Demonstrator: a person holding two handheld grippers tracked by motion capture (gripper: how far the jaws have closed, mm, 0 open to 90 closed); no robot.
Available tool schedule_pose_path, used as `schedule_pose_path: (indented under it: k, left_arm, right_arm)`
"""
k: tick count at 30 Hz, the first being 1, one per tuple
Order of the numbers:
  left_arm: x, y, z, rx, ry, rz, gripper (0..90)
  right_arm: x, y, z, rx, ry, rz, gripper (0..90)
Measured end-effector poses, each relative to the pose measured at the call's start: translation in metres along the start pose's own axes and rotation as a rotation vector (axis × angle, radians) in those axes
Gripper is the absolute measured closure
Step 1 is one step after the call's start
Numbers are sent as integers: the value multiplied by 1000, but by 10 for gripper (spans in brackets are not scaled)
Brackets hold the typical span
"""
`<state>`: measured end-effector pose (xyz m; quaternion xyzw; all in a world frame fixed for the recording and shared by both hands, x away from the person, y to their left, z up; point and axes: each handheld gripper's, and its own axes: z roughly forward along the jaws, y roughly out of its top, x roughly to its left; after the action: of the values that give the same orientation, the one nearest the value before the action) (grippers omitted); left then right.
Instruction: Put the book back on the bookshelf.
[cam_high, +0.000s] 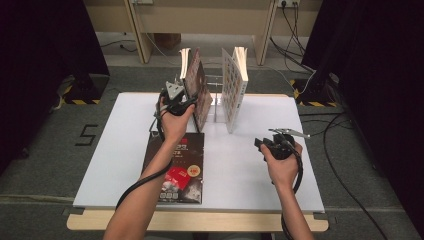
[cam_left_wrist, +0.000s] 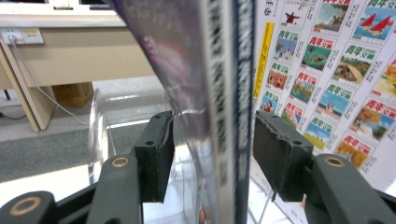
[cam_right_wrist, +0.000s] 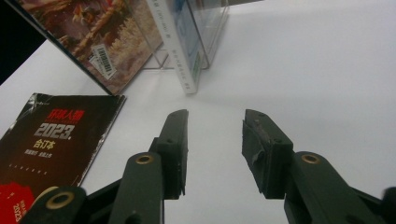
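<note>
Dark-covered book (cam_high: 199, 92) stands upright in clear rack, spine up-down, between parted left gripper (cam_left_wrist: 212, 156) pads, not pinched. Right gripper (cam_right_wrist: 215, 149) open, empty.

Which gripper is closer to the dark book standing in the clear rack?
Left. The left gripper has its fingers on either side of the standing dark book, not pressing it. The right gripper sits well off, over bare table.

We see bright overhead light washing the white table (cam_high: 250, 165), with dark curtains at nine and three o'clock. Up close, the book spine (cam_left_wrist: 224, 93) blurs badly, and soft shadows sit under the right jaws.
</note>
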<state>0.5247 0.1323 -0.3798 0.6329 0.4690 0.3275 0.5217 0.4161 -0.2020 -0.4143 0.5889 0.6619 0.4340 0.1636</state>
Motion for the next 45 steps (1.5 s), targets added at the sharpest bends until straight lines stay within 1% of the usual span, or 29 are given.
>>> schedule_pose_path:
  k: [4,8,12,14,16,19,22,25,27,28,30,32,34,35,37,39,41,43,45]
  left_arm:
    - [6,-6,-11,30,-19,-4,459]
    - [12,-10,-24,59,-44,-32,446]
    - [17,-16,-40,97,-91,-30,436]
    - [22,-20,-48,116,-104,-35,433]
    - [28,-25,-56,136,-107,-37,430]
    - [39,-33,-67,154,-91,-50,423]
    - [50,-41,-75,183,-97,-69,426]
    - [59,-50,-83,214,-94,-66,434]
    - [67,-55,-88,227,-94,-87,446]
    - [72,-58,-90,239,-87,-99,453]
    - [81,-65,-93,276,-52,-110,493]
    - [91,-71,-94,311,-28,-139,542]
    - [100,-77,-96,338,4,-157,576]
    - [104,-80,-96,351,20,-164,590]
    - [111,-85,-95,378,48,-172,614]
    - [119,-91,-93,408,68,-188,639]
    - [125,-97,-90,429,90,-203,663]
    - [130,-101,-85,453,108,-208,688]
    - [135,-105,-79,466,141,-195,720]
  right_arm:
    - [6,0,0,3,7,-16,611]
    - [11,0,2,11,10,-23,610]
    - [15,0,3,18,20,-31,611]
    - [18,0,3,23,24,-31,610]
    - [20,-1,5,30,28,-33,610]
    - [23,-3,8,43,31,-46,609]
    - [27,-4,10,60,36,-39,608]
    - [29,-5,14,72,40,-48,608]
    - [32,-7,16,86,42,-46,608]
    - [32,-7,17,89,44,-51,608]
    - [33,-9,19,100,43,-53,609]
    - [34,-9,21,110,43,-55,609]
    - [35,-10,22,115,44,-58,609]
    - [36,-11,23,116,46,-64,609]
    - [38,-11,24,127,47,-58,609]
    - [38,-12,25,133,47,-68,609]
    - [39,-12,26,136,48,-70,609]
    - [41,-13,27,141,47,-69,609]
    - [41,-14,28,146,49,-78,609]
